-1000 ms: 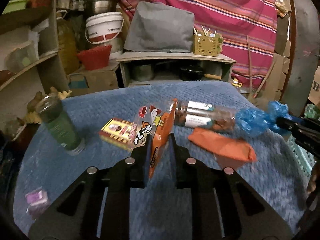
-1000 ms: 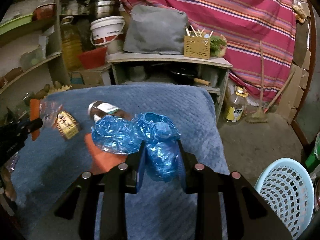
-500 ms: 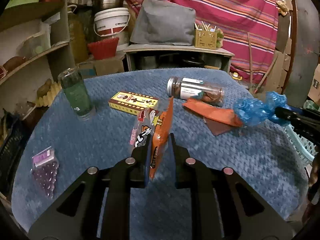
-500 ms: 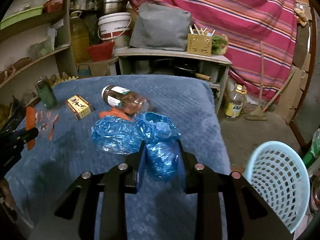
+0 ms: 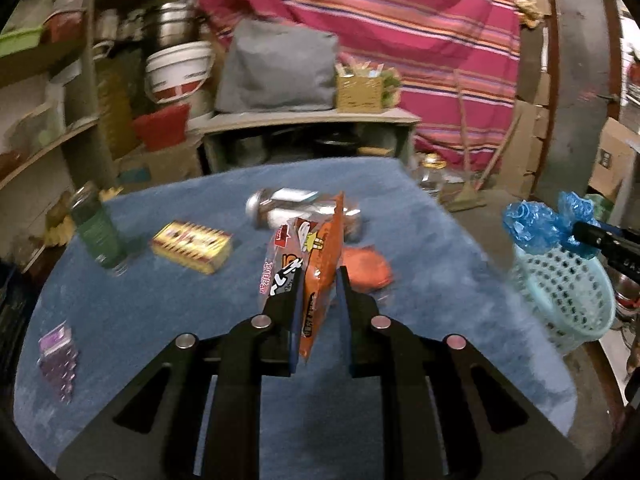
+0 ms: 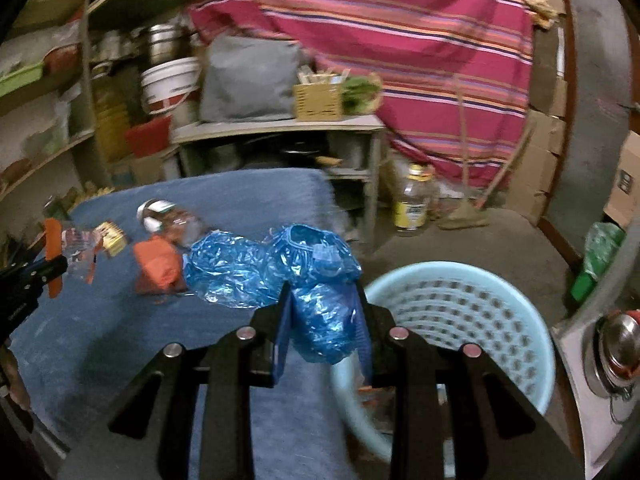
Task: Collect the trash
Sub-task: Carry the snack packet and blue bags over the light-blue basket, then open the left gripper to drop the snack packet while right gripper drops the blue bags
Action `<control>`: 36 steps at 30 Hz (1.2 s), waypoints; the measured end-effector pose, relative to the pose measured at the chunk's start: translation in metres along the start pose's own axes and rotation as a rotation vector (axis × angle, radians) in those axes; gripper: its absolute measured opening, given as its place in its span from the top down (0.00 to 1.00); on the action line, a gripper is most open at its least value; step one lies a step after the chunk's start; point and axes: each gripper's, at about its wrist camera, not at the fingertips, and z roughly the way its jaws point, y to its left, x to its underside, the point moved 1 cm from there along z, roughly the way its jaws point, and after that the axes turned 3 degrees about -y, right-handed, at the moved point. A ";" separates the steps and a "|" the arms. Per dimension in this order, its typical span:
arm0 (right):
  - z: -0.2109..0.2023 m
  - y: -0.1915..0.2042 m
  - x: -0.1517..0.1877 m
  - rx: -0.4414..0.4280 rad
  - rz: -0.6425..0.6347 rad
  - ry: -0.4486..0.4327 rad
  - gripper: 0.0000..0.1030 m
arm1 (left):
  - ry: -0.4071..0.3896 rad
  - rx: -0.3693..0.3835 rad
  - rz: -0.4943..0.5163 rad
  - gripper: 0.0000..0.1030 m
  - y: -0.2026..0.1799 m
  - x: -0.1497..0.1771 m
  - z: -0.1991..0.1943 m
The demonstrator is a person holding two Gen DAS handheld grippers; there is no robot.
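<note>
My left gripper (image 5: 318, 284) is shut on an orange snack wrapper (image 5: 320, 256) with a clear printed part, held upright above the blue cloth. My right gripper (image 6: 322, 300) is shut on crumpled blue plastic (image 6: 280, 268), held over the near left rim of the light blue basket (image 6: 460, 304). In the left wrist view that blue plastic (image 5: 536, 224) hangs above the basket (image 5: 560, 288) at the right. An orange bag (image 5: 364, 268) and a jar lying on its side (image 5: 296, 208) stay on the cloth.
On the blue-covered table (image 5: 160, 312) are a green jar (image 5: 98, 228), a yellow box (image 5: 192, 246) and a small purple packet (image 5: 56, 356). Shelves with buckets stand behind. A bottle (image 6: 414, 200) and a broom are on the floor beyond the basket.
Both grippers have swung to the right with their loads. The blue plastic went from over the cloth to the basket's rim; the table items slid left in both views.
</note>
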 end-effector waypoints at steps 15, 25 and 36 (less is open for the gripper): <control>-0.009 -0.118 0.016 0.167 0.089 0.030 0.72 | 0.006 0.268 0.135 0.86 -0.158 -0.015 0.032; -0.009 -0.165 0.028 0.240 0.127 0.055 0.72 | 0.053 0.389 0.212 0.86 -0.249 -0.003 0.063; 0.000 -0.173 0.033 0.244 0.146 0.071 0.72 | 0.108 0.423 0.218 0.64 -0.262 0.002 0.083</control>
